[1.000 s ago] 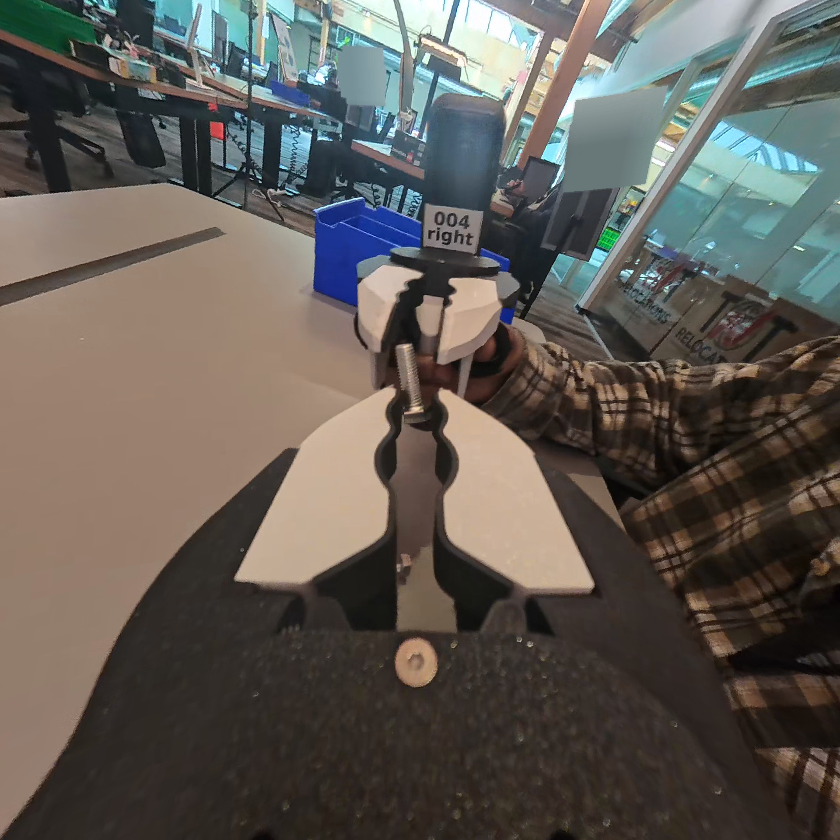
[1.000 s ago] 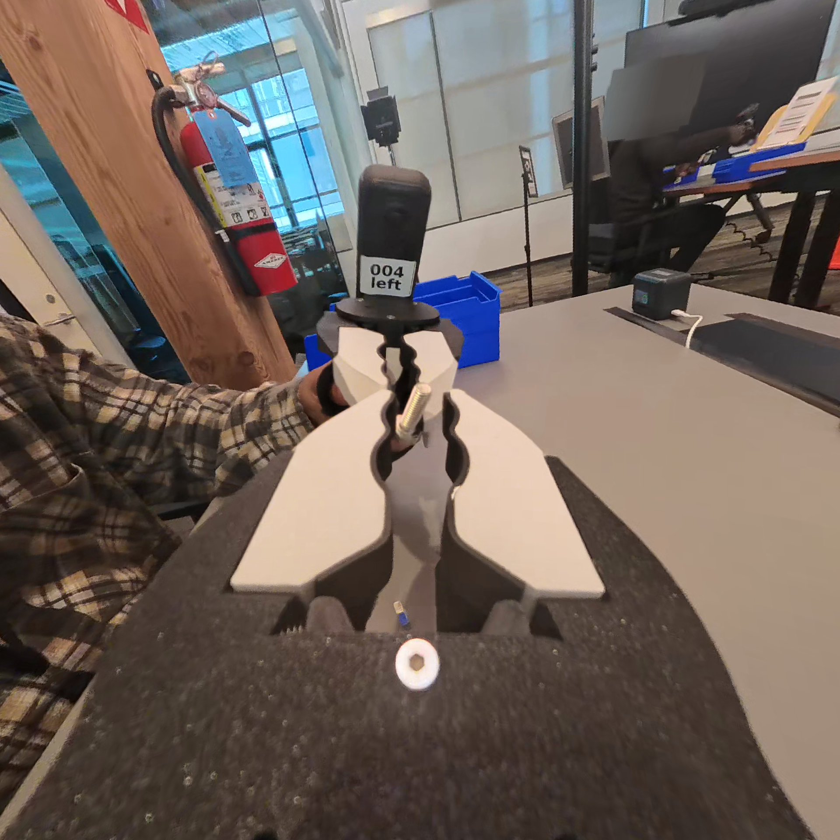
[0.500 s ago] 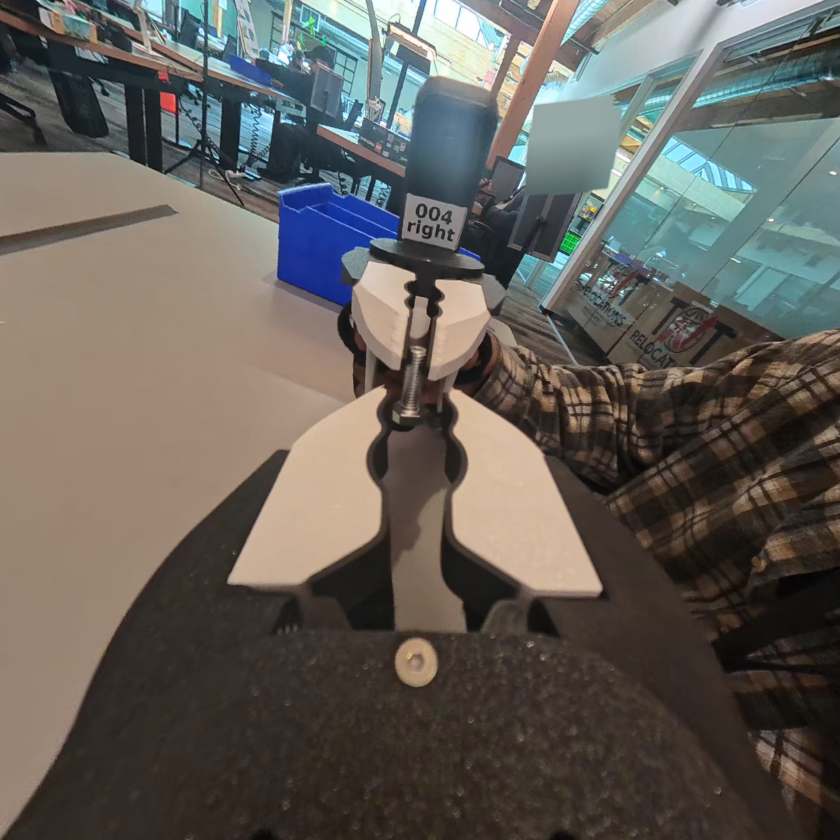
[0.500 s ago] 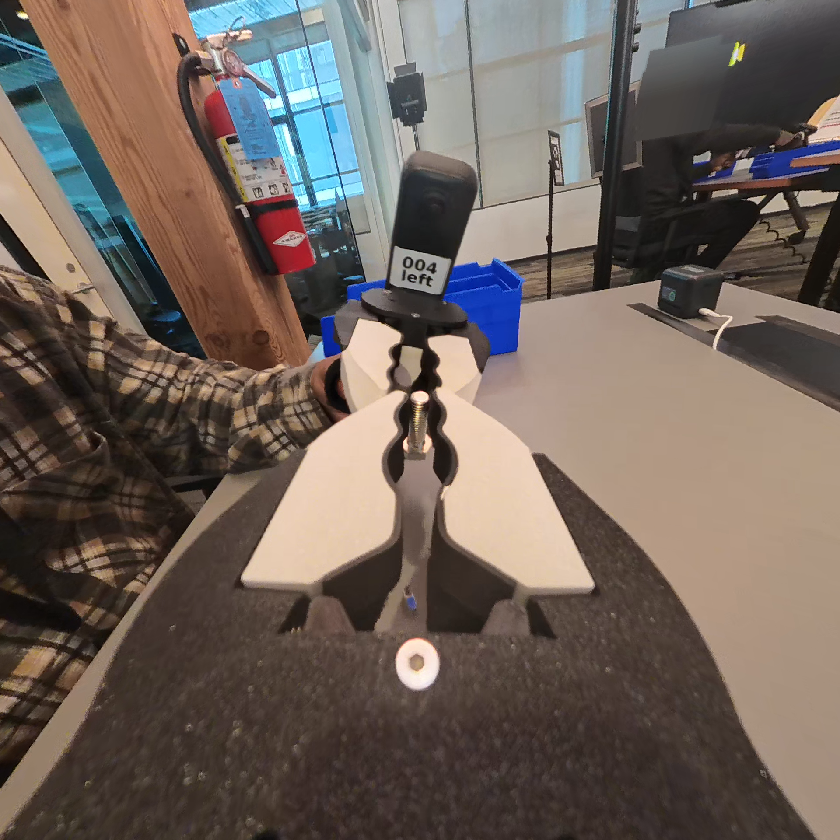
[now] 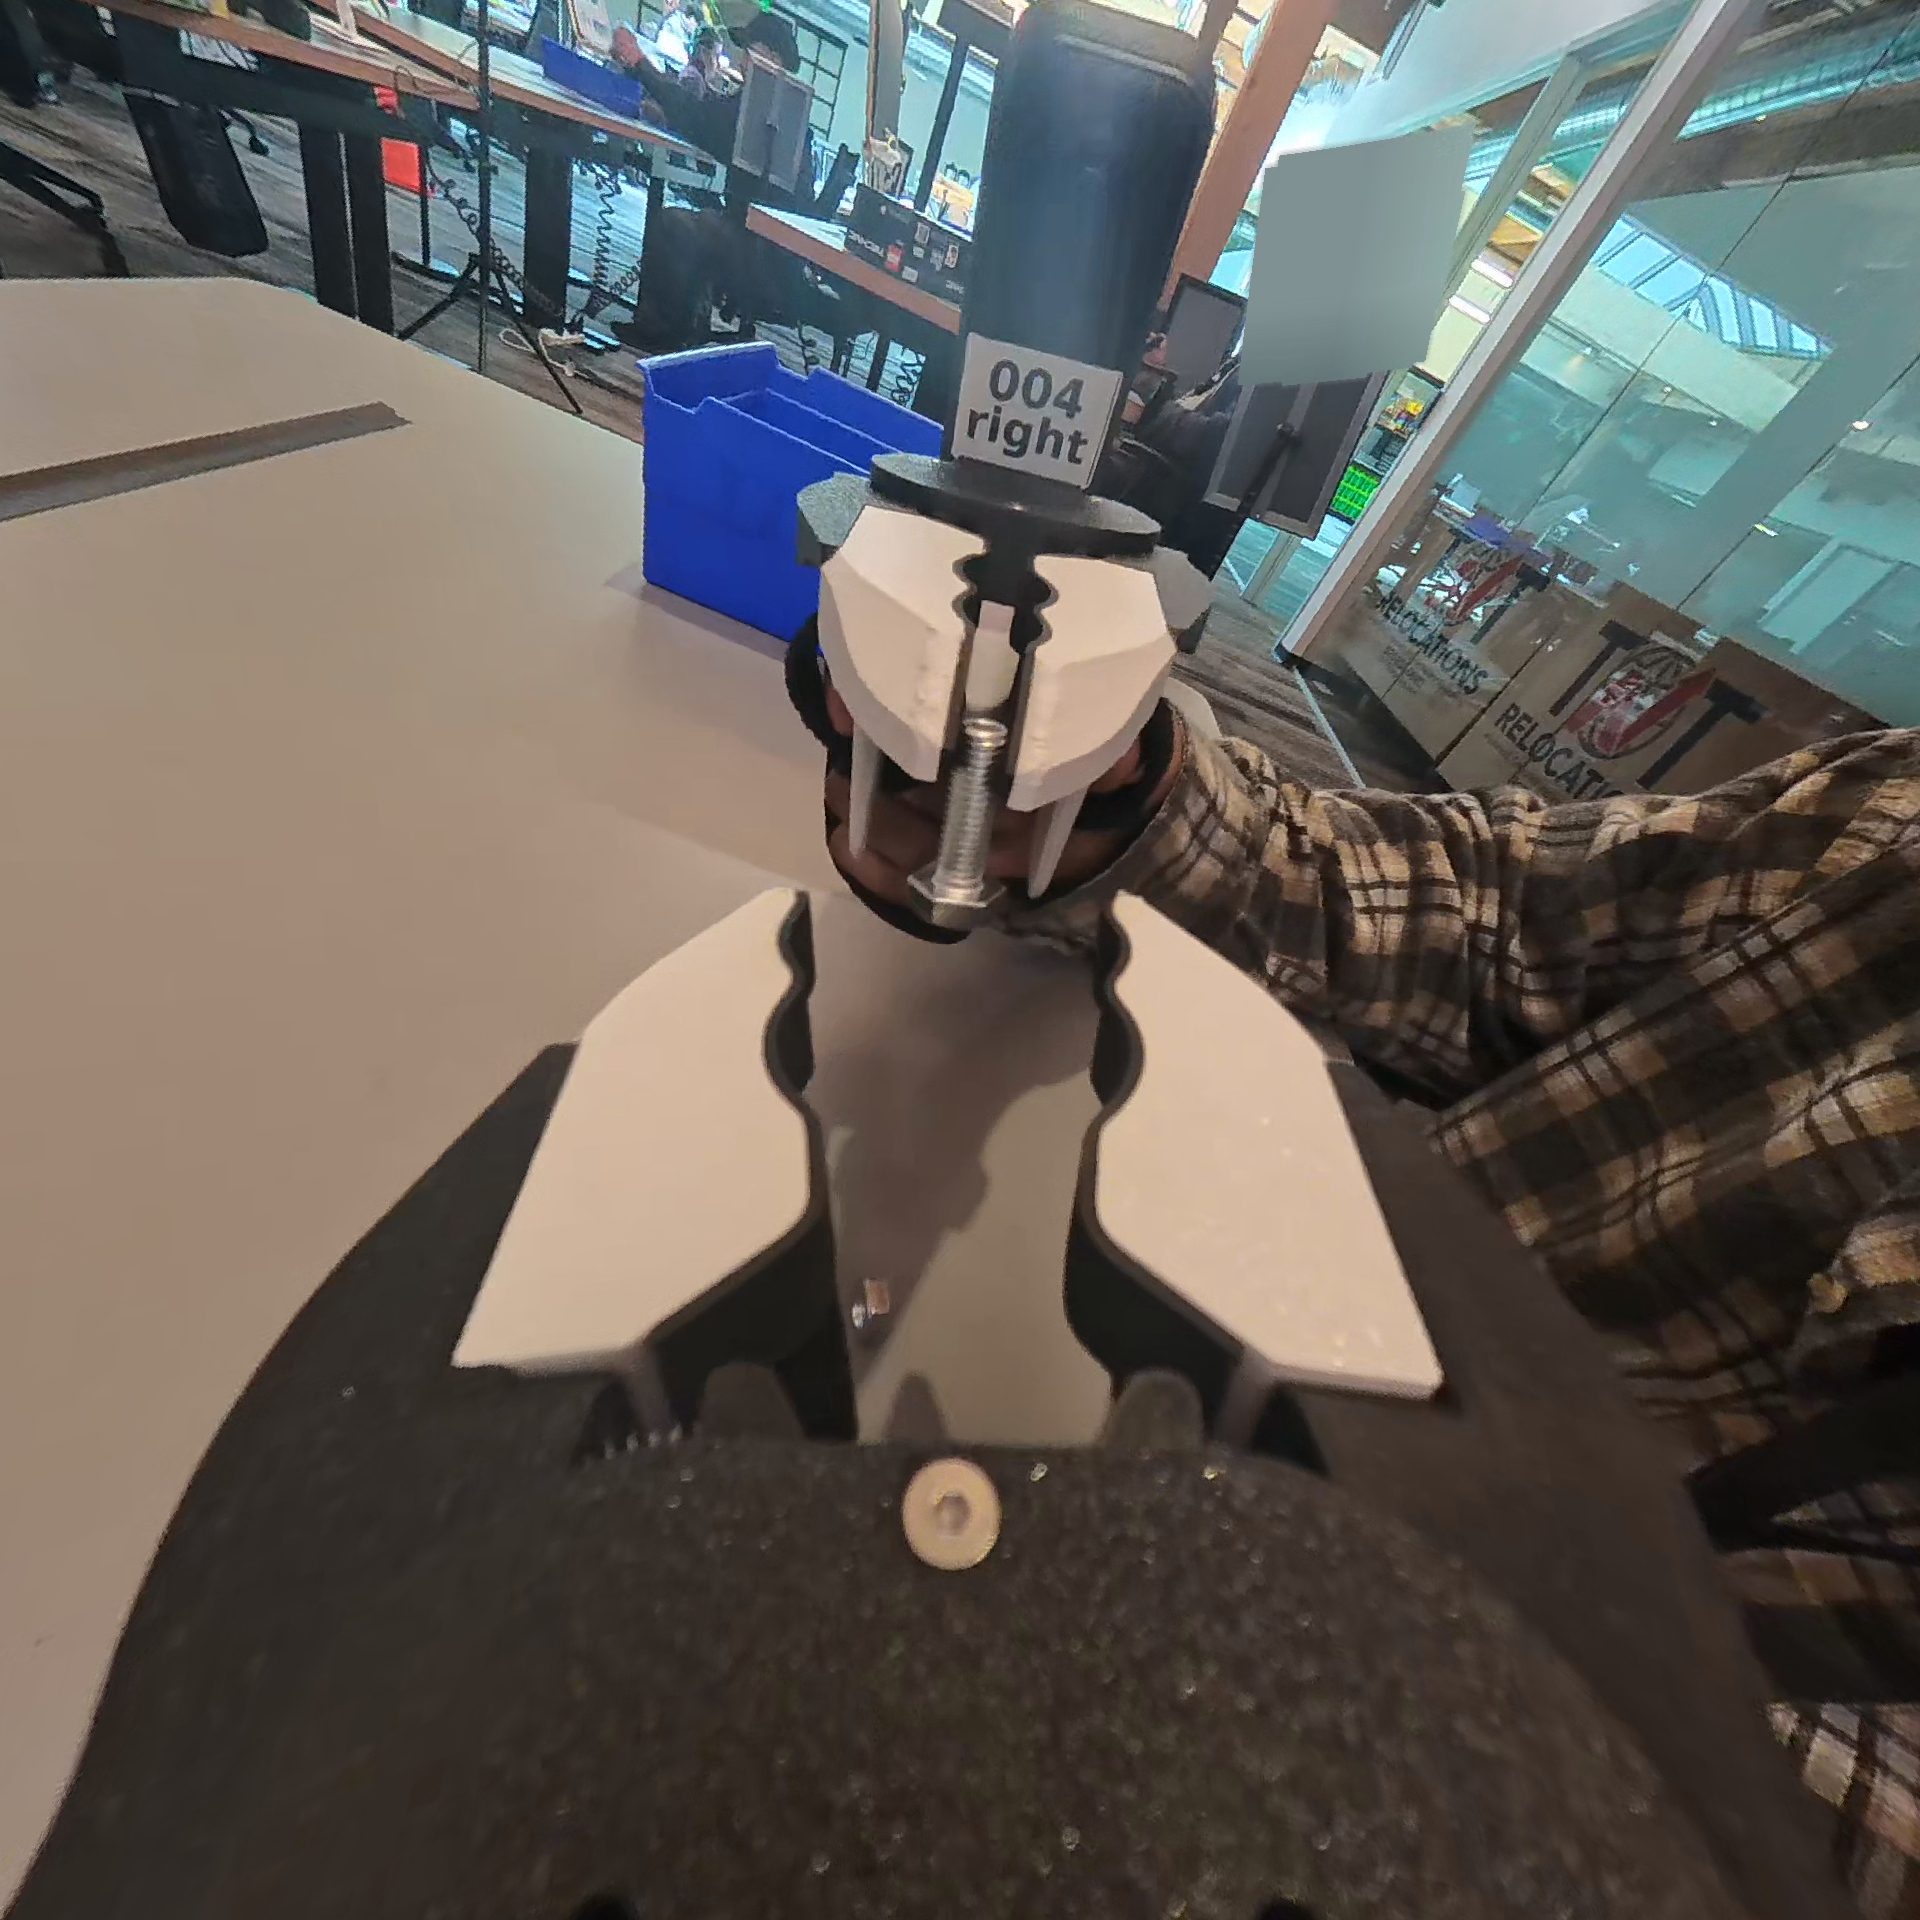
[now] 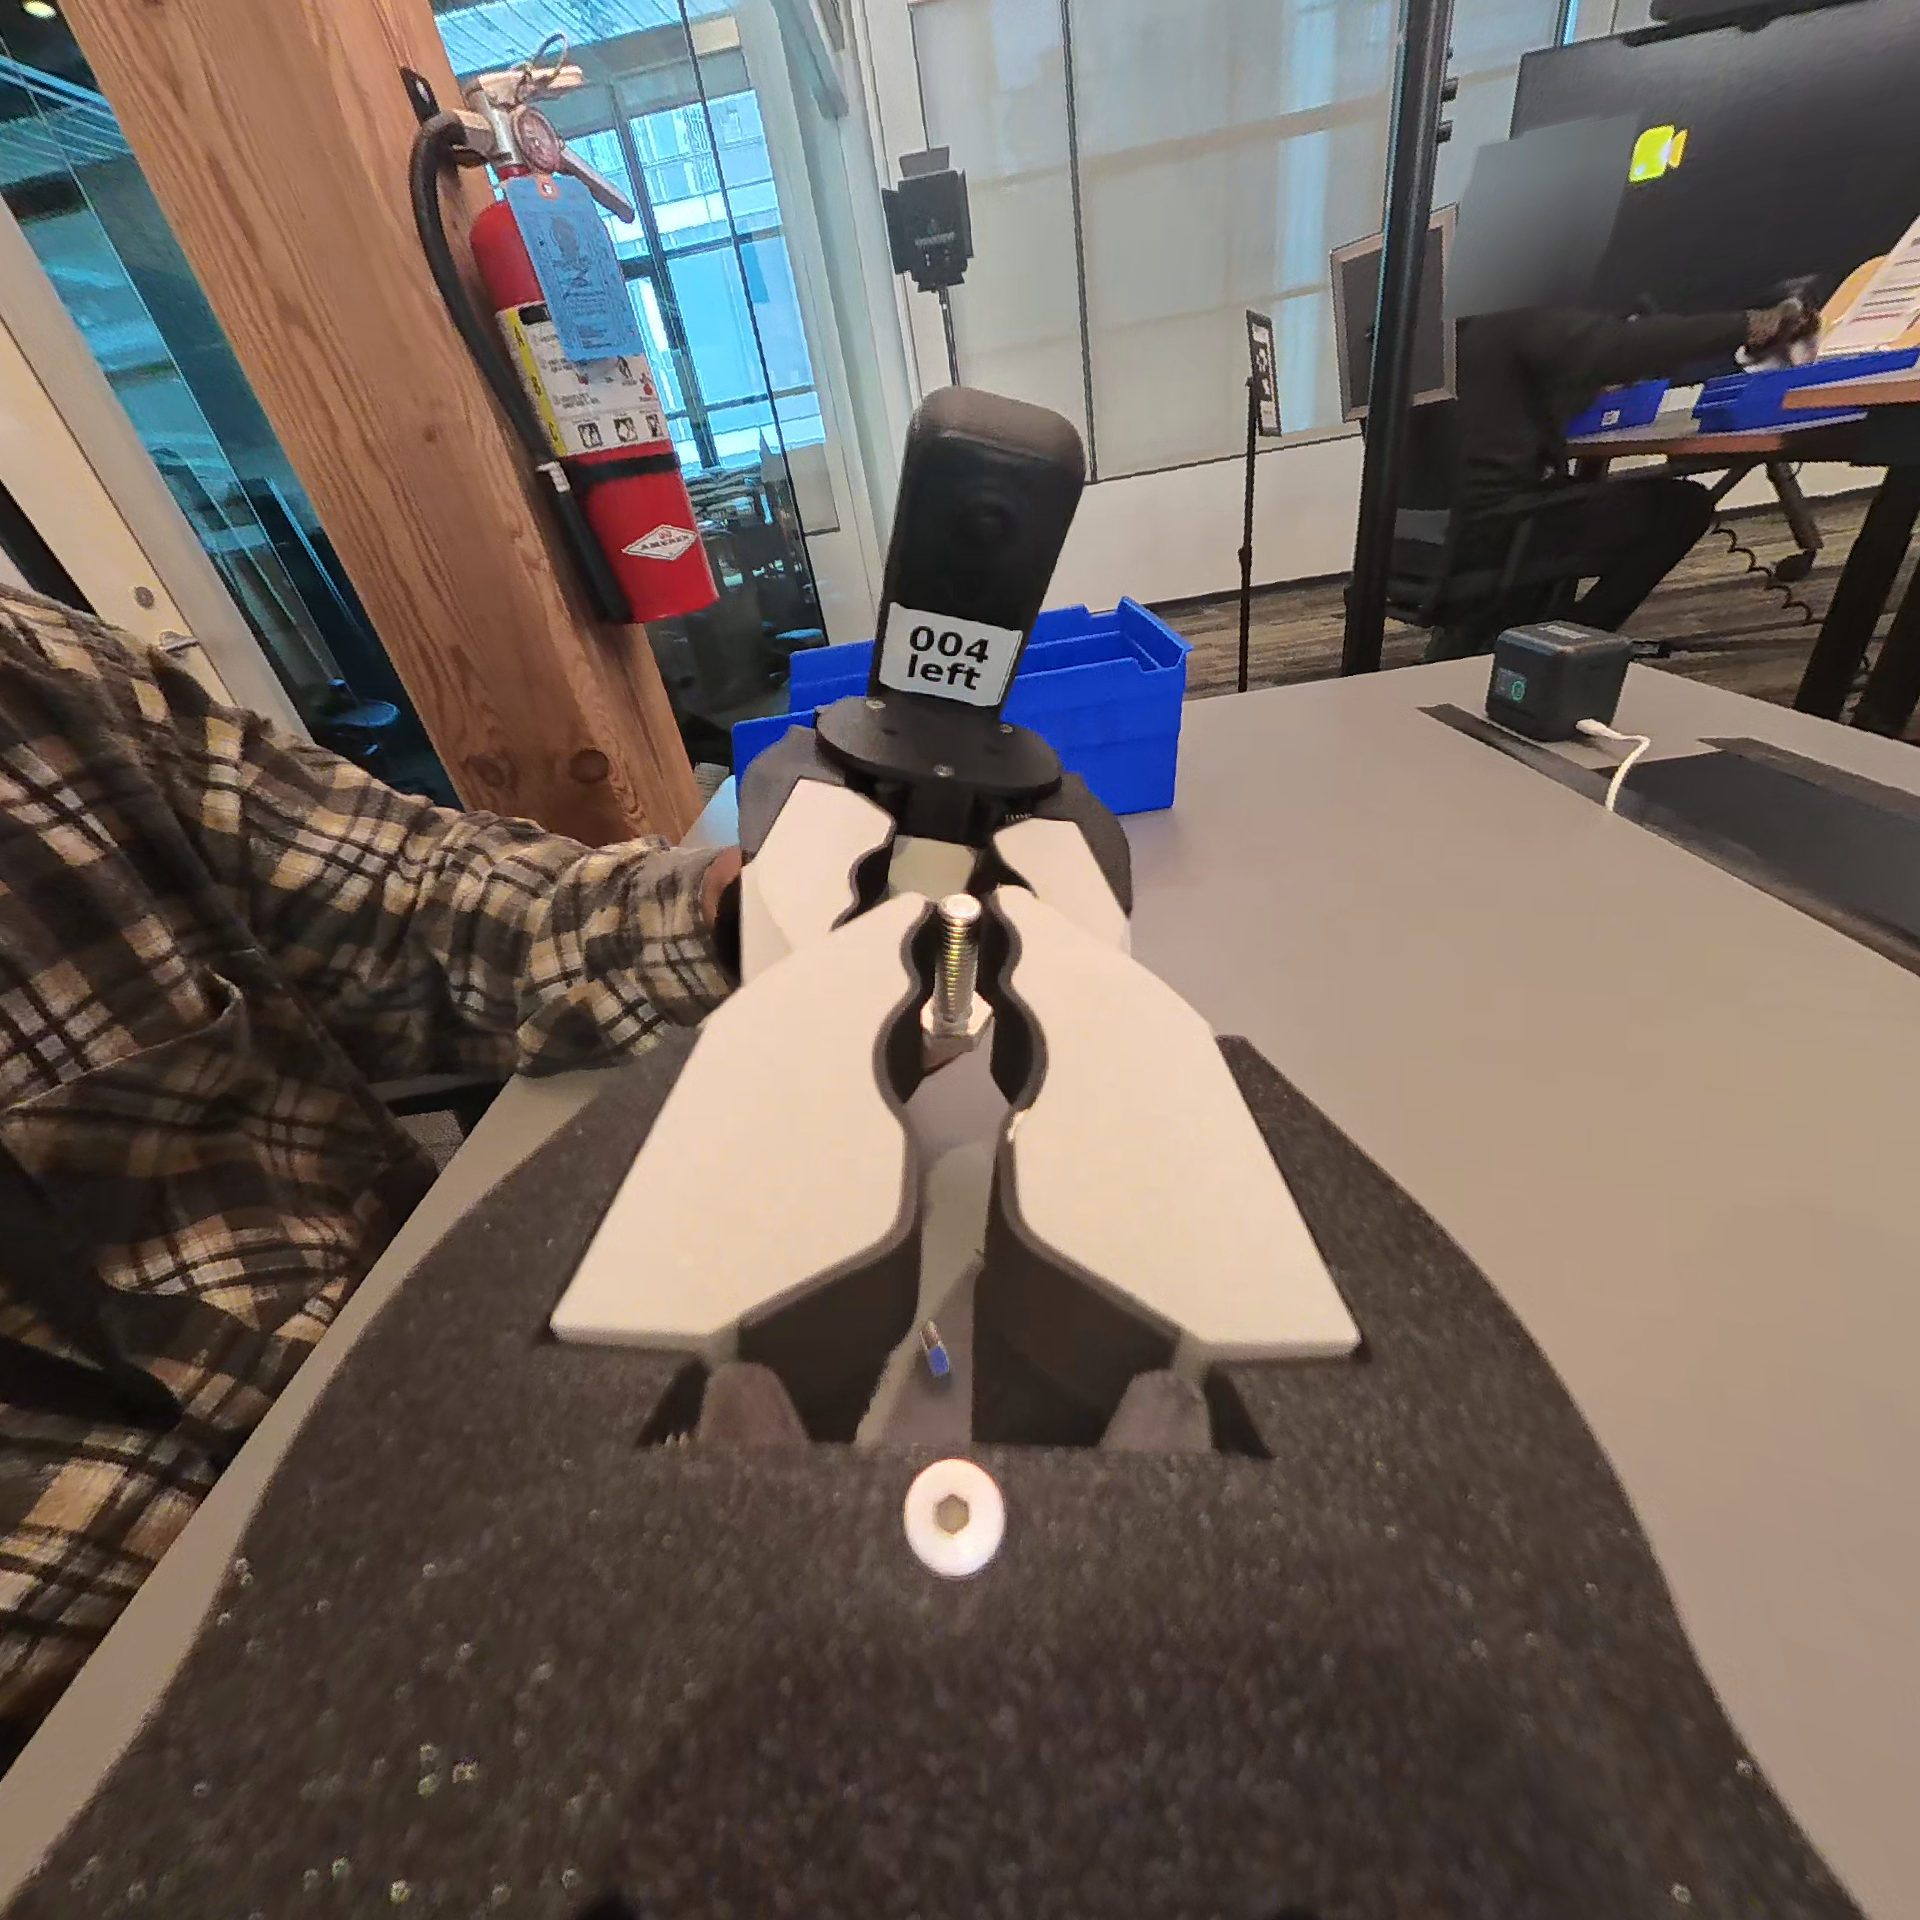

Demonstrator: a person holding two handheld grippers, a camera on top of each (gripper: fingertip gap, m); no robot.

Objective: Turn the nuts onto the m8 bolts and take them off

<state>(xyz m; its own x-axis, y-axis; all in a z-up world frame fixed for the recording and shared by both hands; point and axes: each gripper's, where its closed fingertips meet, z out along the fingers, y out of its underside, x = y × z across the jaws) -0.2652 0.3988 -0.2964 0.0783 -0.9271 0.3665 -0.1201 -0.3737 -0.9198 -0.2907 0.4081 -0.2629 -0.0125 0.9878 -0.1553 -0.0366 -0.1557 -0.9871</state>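
The m8 bolt [image 6: 952, 982] stands nearly upright above the table [image 5: 312, 727], clenched between the tips of the right gripper [image 6: 954, 925]. Its threaded shank points up and a hex piece [image 6: 951, 1029] sits at its lower end (bolt head or nut, I cannot tell).

Farthest left, the table is a smooth, matt grey sheet, with a blue plastic bin [image 5: 717, 488] of moulded, stepped walls at its far edge. Next comes the left gripper [image 5: 951, 935]. Its jaws are released and spread wide, holding nothing, and the bolt's hex end hangs just beyond their tips. Its fingers are flat white plates with wavy black inner edges, set in a body covered in coarse, dark, speckled foam. A small bright metal piece [image 5: 875, 1301] lies on the table between the finger roots (possibly a loose nut, too small to be sure).

In the middle, the bolt is bright zinc-coloured steel with fine, even threads. The hex has crisp flats.

To the right, a plaid sleeve [image 5: 1507, 935] of soft woven cloth reaches in behind the right gripper.

As for progress, I judge this a pause between turns: one bolt is in hand and the left jaws are off it. Whether a nut is going on or coming off cannot be read here, and no other bolts show.
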